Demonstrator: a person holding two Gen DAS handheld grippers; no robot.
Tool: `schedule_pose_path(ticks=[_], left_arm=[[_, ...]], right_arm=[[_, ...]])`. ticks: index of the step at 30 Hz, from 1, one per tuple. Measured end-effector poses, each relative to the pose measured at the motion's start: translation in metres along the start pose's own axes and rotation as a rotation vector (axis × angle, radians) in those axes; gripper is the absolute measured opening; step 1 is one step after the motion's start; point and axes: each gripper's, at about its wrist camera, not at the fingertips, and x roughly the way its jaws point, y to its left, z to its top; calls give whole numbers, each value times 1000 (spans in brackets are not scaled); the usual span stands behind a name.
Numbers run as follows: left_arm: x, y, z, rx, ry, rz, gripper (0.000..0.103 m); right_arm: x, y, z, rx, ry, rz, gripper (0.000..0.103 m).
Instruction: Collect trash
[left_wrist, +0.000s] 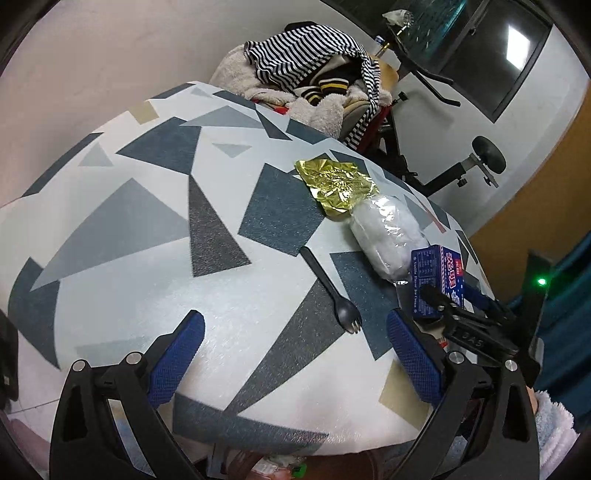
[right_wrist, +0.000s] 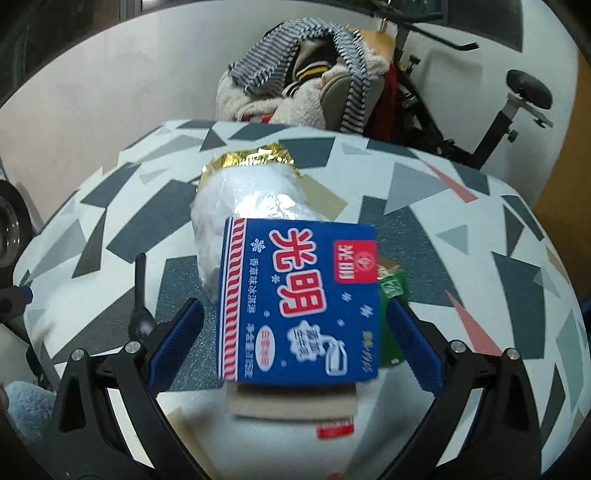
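Low, right tongs (right_wrist: 295, 332) straddle ice-cream box (right_wrist: 301, 301).

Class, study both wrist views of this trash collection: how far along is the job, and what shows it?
Nothing looks collected yet; no bin shows. In hand: the right gripper is open, fingers either side of the blue ice cream box, not yet closed on it. The left gripper hangs open above the table. Left: the gold wrapper, clear plastic bag, black spork and green packet.
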Motion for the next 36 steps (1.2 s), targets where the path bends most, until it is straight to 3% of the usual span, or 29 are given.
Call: schedule_pose_path(ticks=[4,5,6,10,15,17,19,25,30,36], left_arm=[[9,-7,4,8,21,-24,86],[11,-9,5,11,26,-31,85],[14,-12,6,14,30,-39,84],[25,-20,7,20,59,-64,72],[46,-30,6,32,95,-57,49],[58,-32,7,16,109,-28,36],[69,-32,10,-10,112,-11,31],[94,-43,20,20,115,73,31],[108,-60,21,107,101,184,31],[111,-66,17,100,72,249,31]], right_arm=[[10,-2,0,16,31,31,95],[11,-3,-1,14,34,42,91],[11,-5,-2,5,38,48,78],[0,-9,-6,-12,-35,82,78],[-19,-21,-13,-2,-195,5,78],[-19,-25,-17,24,-214,-11,78],[-12,-27,-23,42,-198,-13,78],[-11,-25,-26,38,-214,-6,78],[-11,-34,-24,51,-222,13,78],[-9,-36,-26,63,-227,23,78]])
